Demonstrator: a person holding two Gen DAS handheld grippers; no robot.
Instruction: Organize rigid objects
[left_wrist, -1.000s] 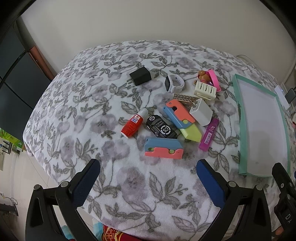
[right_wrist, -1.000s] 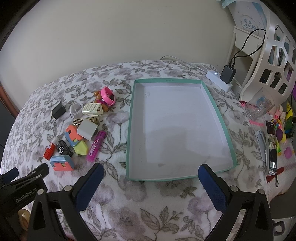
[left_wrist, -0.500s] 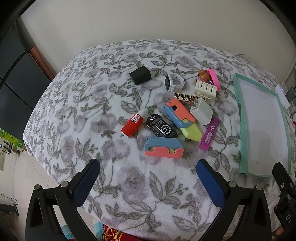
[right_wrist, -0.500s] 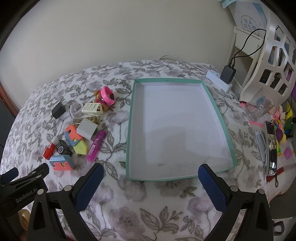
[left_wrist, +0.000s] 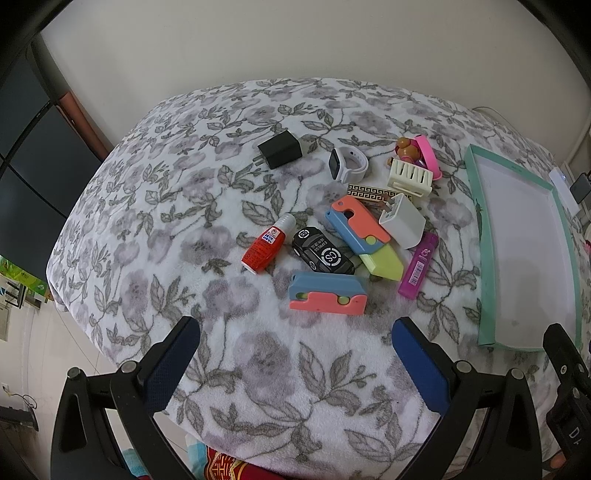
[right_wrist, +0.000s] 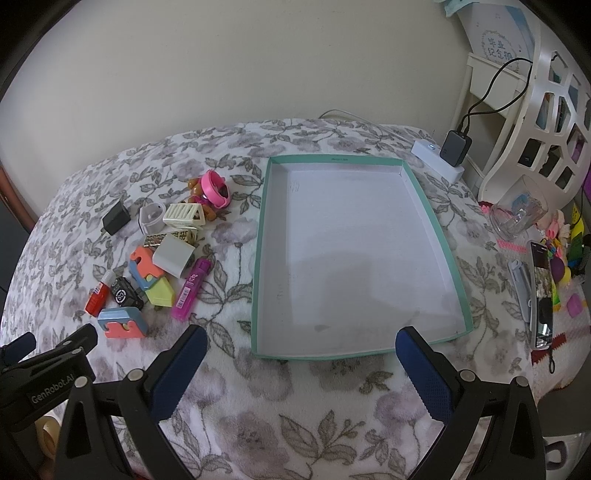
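From the left wrist camera, the left gripper (left_wrist: 295, 345) hangs above the flowered fleece blanket (left_wrist: 155, 236) with its blue-padded fingers spread wide and nothing between them. Just ahead lies the clutter to be sorted: a blue-and-coral plastic block with green dots (left_wrist: 327, 297) nearest, then a black toy car (left_wrist: 322, 252), a red glue bottle with a white cap (left_wrist: 266, 245), a blue, coral and yellow toy knife (left_wrist: 364, 235), a white cube charger (left_wrist: 402, 221), a magenta lighter (left_wrist: 418, 265), a cream slotted rack (left_wrist: 409, 177), a white smartwatch (left_wrist: 347, 164) and a black plug adapter (left_wrist: 279, 149). The mint-rimmed white tray (left_wrist: 484, 236) sits to the right, empty.

From the right wrist camera, the right gripper (right_wrist: 298, 363) is equally wide open and empty, poised over the tray's (right_wrist: 258, 258) near edge, with the pile well off to its left.

Nothing is in the tray yet, so sorting is probably only beginning. The nearest block looks like the sensible first pick: approach it squarely, close across its narrow faces, and lift clear before swinging right, since the toy car sits just behind it and could be nudged.
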